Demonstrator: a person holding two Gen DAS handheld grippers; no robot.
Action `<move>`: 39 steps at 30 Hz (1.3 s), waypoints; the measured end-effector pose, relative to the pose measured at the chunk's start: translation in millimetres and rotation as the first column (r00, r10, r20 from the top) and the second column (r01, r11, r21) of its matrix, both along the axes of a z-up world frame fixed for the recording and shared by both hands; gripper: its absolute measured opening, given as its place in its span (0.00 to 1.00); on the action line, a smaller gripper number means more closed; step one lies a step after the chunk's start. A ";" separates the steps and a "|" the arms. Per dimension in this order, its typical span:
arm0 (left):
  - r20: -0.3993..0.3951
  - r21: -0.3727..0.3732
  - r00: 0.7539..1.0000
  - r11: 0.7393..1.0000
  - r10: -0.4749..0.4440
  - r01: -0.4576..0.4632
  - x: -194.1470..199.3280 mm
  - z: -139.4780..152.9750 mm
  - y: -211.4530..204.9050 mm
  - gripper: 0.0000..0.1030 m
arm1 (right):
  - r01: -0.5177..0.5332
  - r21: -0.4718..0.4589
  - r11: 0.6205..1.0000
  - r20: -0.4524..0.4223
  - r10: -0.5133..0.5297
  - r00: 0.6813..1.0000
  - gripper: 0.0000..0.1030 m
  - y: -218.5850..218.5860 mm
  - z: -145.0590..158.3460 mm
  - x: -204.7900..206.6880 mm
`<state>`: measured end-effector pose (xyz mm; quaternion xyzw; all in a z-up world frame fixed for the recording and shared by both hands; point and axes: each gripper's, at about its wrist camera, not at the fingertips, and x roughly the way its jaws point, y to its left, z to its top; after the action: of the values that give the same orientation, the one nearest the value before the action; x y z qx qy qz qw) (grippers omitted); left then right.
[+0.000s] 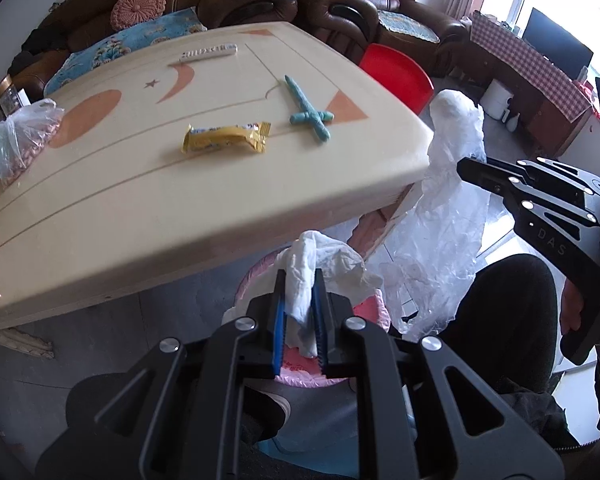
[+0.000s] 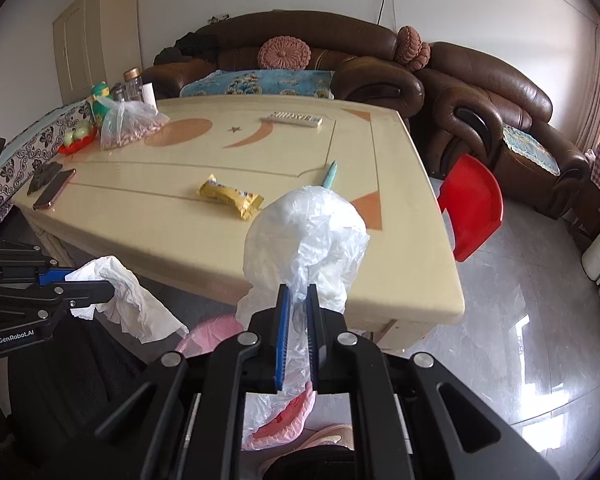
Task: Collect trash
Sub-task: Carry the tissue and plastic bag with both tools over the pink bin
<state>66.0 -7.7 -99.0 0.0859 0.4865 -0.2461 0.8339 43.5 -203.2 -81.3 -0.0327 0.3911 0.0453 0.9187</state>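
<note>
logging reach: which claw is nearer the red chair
Right. The right claw, shut on a plastic bag, is at the table corner beside the red chair; the left claw, gripping tissue, is farther along.

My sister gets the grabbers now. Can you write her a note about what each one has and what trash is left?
Left gripper: shut on a crumpled white tissue, held off the table's near edge above the pink-lined bin.
Right gripper: shut on a clear plastic bag, also beside the table and over the bin.
Done: both pieces are picked up but not yet dropped.
Left: let both go into the bin, then probably fetch the yellow snack wrapper lying on the table. The teal clay sword and remote may not be trash.
</note>
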 end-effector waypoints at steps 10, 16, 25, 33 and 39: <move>-0.071 0.031 0.997 1.000 0.004 -0.002 -1.3 -42.4 -4.3 0.13 | -0.037 -0.007 0.999 -0.063 0.036 0.997 0.09 18.7 -42.3 4.9; -0.128 0.064 0.992 0.998 0.005 0.004 5.7 -69.7 -11.8 0.13 | -0.050 0.004 0.999 -0.108 0.051 0.993 0.09 29.8 -71.6 11.8; -0.202 0.095 0.979 0.995 0.029 -0.010 22.3 -118.8 -17.0 0.13 | -0.040 0.009 0.999 -0.172 0.041 0.984 0.09 35.0 -118.6 29.8; -0.273 0.080 0.961 0.997 0.045 -0.024 35.3 -163.1 -13.8 0.13 | -0.044 -0.002 0.999 -0.224 0.043 0.974 0.09 39.4 -161.9 47.0; -0.338 0.049 0.940 0.998 0.049 -0.034 43.4 -189.2 -14.8 0.13 | -0.047 0.000 0.999 -0.257 0.045 0.965 0.09 37.2 -187.4 56.8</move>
<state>109.4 -22.5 -288.2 0.0497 0.6295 -0.2292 0.7408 100.4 -166.0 -268.6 -0.0385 0.5060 0.0693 0.8589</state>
